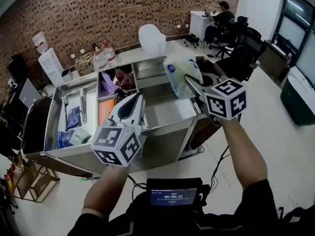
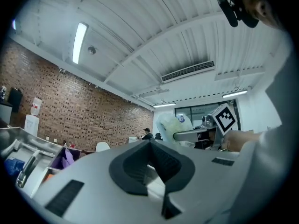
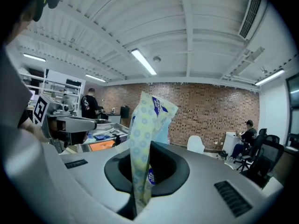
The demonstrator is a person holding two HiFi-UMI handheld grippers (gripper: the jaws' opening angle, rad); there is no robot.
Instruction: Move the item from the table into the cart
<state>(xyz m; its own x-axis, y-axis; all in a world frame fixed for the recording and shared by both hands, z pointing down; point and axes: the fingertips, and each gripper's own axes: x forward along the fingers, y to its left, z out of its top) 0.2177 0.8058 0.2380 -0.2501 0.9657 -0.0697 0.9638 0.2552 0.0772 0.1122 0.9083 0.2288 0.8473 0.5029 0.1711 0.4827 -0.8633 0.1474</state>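
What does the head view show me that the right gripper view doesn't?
Only the head view: the whole cart from above, compartment by compartment, and the small screen at the person's chest. Only the right gripper view: the right gripper's jaws shut on one edge of the patterned pack, and the ceiling lights. Both: the pack, the left gripper, the brick wall, the seated person.

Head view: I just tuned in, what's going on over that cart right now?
A person is working with a hand-held gripper in each hand. The right claw is shut on a soft, blue-dotted pack and holds it in the air above the metal cart. The left claw is shut and empty, over the cart's near side. The pack is not yet set down in the cart.
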